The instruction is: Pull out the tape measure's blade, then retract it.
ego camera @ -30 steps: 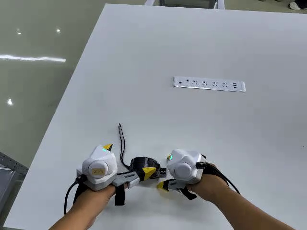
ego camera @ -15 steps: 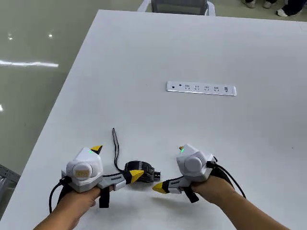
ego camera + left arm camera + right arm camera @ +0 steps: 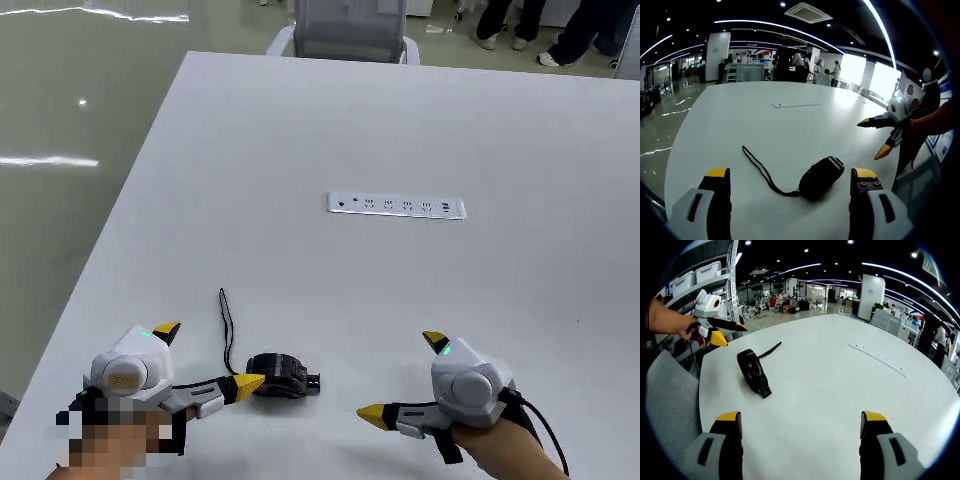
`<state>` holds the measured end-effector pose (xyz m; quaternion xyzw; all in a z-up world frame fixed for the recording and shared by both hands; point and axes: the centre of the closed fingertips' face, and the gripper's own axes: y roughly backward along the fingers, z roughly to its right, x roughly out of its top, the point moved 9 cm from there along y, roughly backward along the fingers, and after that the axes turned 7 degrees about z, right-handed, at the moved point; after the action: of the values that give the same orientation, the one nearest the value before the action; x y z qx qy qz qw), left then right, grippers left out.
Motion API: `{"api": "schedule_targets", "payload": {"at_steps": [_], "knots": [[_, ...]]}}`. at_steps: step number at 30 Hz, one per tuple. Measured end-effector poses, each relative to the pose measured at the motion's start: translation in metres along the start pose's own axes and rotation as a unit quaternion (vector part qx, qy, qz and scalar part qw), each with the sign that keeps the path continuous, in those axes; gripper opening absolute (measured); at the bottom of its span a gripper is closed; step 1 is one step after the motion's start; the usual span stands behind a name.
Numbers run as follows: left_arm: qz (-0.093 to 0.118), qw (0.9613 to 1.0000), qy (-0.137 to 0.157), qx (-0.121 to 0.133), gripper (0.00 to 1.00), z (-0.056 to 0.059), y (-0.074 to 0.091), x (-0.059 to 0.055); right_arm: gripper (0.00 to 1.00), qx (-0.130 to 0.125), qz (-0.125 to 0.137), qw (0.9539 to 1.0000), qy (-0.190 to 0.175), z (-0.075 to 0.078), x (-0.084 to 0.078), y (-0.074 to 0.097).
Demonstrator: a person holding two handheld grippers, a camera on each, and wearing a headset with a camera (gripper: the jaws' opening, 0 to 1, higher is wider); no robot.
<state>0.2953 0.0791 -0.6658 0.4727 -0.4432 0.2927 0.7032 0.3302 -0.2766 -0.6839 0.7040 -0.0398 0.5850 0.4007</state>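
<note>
A black tape measure [image 3: 278,375] lies on the white table [image 3: 400,120] with its blade drawn in and its black wrist strap [image 3: 225,330] trailing away from it. My left gripper [image 3: 207,357] is open just left of it, one yellow tip close to the case but apart from it. In the left gripper view the tape measure [image 3: 822,177] sits ahead between the jaws, nearer the right one. My right gripper [image 3: 404,378] is open, well to the right of the case. In the right gripper view the tape measure [image 3: 754,371] lies ahead and to the left.
A white power strip [image 3: 396,205] lies mid-table. A grey chair [image 3: 345,35] stands at the far edge, with people's legs beyond at top right. The table's left edge runs close beside my left hand.
Both grippers have drawn apart from the tape measure: the right one well to the right, the left one back to the left. The tape measure now lies free. The head camera has tilted.
</note>
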Motion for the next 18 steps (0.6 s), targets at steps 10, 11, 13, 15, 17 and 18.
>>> {"api": "schedule_targets", "payload": {"at_steps": [10,11,13,15,17,18], "knots": [[0.001,1.0000,0.000,0.004,0.99,-0.008,0.039,-0.013,1.00,-0.029,0.016,0.9989,-0.032,-0.005,-0.013,0.043],[0.002,1.0000,0.001,0.003,0.99,-0.007,0.045,-0.013,1.00,-0.036,0.019,0.9985,-0.036,-0.006,-0.015,0.047],[-0.003,1.0000,0.000,0.001,0.99,-0.006,0.053,-0.016,1.00,-0.041,0.027,0.9978,-0.044,-0.009,-0.020,0.054],[-0.008,1.0000,-0.003,0.000,0.99,-0.006,0.059,-0.019,1.00,-0.045,0.028,0.9976,-0.046,-0.011,-0.023,0.059],[-0.014,0.9999,-0.004,-0.002,0.99,-0.007,0.066,-0.024,1.00,-0.052,0.029,0.9974,-0.042,-0.012,-0.025,0.065],[-0.015,0.9999,-0.003,-0.001,0.99,-0.008,0.069,-0.025,1.00,-0.055,0.033,0.9969,-0.045,-0.012,-0.025,0.069]]}}
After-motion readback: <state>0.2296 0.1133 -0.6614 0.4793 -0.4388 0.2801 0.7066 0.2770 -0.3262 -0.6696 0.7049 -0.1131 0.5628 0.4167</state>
